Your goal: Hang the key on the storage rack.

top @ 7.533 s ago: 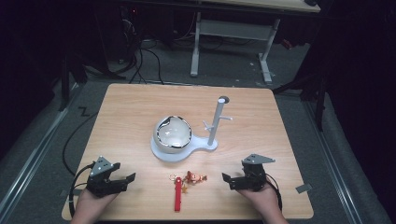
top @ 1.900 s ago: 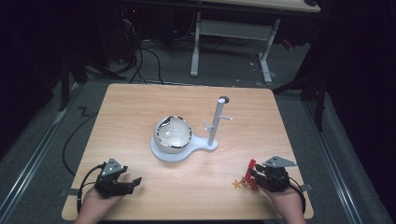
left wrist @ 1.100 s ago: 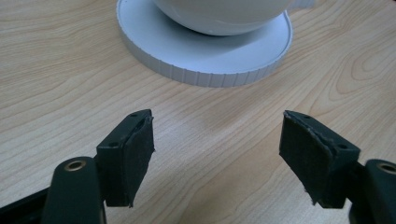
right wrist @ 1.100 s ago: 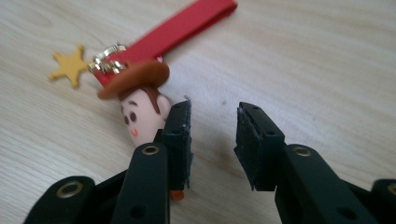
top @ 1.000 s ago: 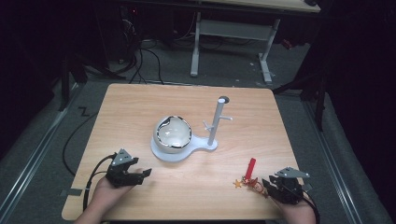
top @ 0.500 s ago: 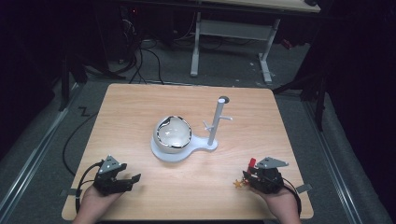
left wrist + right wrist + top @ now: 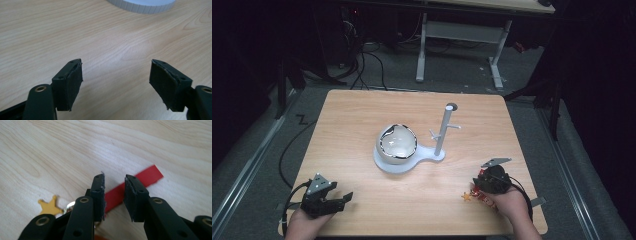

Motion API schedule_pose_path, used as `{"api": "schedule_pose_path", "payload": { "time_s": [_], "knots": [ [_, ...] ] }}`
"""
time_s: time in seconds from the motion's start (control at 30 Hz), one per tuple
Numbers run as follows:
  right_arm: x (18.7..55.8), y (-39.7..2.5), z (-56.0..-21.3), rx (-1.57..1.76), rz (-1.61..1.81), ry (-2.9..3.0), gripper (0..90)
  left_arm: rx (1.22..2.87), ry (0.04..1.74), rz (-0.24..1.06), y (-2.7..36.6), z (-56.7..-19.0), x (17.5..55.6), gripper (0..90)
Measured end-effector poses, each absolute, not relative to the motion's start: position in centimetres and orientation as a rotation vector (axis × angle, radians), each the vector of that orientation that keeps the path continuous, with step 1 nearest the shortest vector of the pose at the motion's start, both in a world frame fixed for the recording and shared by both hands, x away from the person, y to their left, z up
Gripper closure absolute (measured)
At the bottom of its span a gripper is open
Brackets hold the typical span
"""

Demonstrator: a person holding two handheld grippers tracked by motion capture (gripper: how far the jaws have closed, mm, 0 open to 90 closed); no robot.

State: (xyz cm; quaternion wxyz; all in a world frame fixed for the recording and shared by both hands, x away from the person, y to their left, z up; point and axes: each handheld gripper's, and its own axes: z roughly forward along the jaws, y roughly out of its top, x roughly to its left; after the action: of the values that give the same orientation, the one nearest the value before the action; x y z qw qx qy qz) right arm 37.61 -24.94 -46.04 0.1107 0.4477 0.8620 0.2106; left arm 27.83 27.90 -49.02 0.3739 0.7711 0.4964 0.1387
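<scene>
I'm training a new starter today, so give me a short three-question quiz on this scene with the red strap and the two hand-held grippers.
1. True or false: the left hand-held gripper holds the red strap.
2. What shape is the gold charm beside the strap? A heart, B star, C ring.
3. Whose jaws stand wider apart, the left one's or those of the right hand-held gripper?
Key: 1 false; 2 B; 3 the left one's.

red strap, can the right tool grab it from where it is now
Probably yes. In the right gripper view the right tool has its jaws slightly apart straddling the red strap, which lies flat on the table. Nothing blocks it; the gold star sits off to one side.
</scene>
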Motion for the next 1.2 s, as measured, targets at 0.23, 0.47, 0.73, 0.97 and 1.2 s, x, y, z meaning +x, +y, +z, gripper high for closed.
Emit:
{"api": "schedule_pose_path", "payload": {
  "time_s": [0.23,0.47,0.73,0.97,1.2],
  "knots": [
    [38.9,-23.0,-46.3,1.246,0.577,2.574,72.0,1.919,1.342,0.370,29.8,-49.0,26.3,27.2],
    [37.8,-24.2,-44.9,1.277,0.648,2.473,72.8,1.917,1.321,0.365,29.5,-48.7,26.6,27.5],
    [37.1,-27.6,-45.5,1.396,0.553,2.468,79.8,1.956,1.303,0.348,28.8,-49.1,26.8,28.0],
    [39.1,-24.7,-46.1,1.305,0.534,2.564,79.7,1.922,1.349,0.380,30.3,-48.8,25.2,28.4],
    [40.3,-20.3,-46.4,1.168,0.562,2.662,79.7,1.883,1.411,0.392,32.0,-48.9,23.3,28.8]
  ]
}}
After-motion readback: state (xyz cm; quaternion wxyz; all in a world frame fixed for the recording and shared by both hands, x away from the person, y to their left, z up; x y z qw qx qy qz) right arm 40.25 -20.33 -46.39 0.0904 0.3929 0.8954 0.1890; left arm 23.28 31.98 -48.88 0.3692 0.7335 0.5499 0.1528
